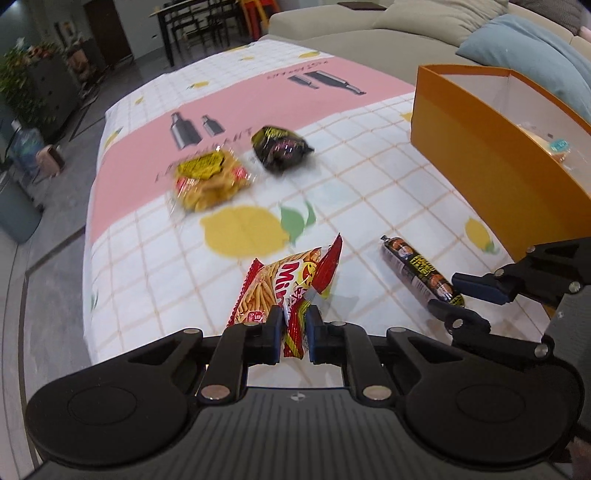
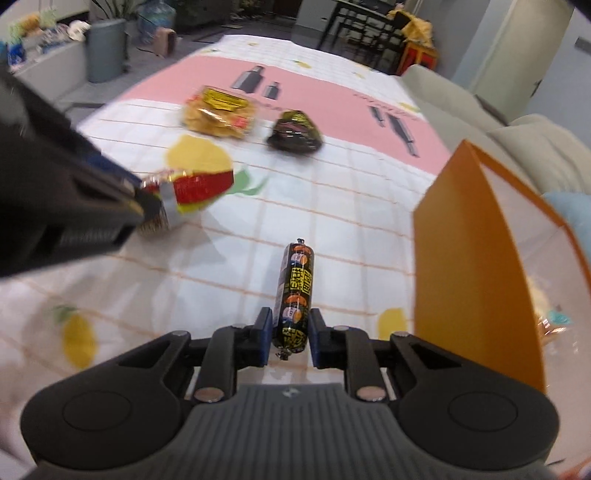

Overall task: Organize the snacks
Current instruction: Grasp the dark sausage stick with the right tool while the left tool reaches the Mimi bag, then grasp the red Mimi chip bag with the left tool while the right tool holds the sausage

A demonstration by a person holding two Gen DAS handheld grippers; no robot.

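Left gripper [image 1: 294, 325]: my fingers are pinched on the near edge of the red snack-stick packet [image 1: 284, 295], which hangs crumpled between the pads, off the tablecloth [image 1: 155, 266].
Right gripper [image 2: 290, 334]: my fingers clamp the near end of the black sausage stick [image 2: 295, 291]; in the left wrist view it slants across the cloth just beside the box.
Orange box [image 1: 476, 147]: open-topped, standing at the right edge of the table; through its opening I make out a pale wrapped snack [image 1: 554, 146] inside, too blurred to identify.
Yellow-labelled crisp bag [image 1: 210, 177]: lying on the pink band of the cloth, well apart from both my grippers.
Black packet [image 1: 280, 147]: just beside the crisp bag, on the box side.
Sofa [image 1: 424, 22]: beyond the far end of the table, with a blue cushion [image 1: 524, 55] behind the box.
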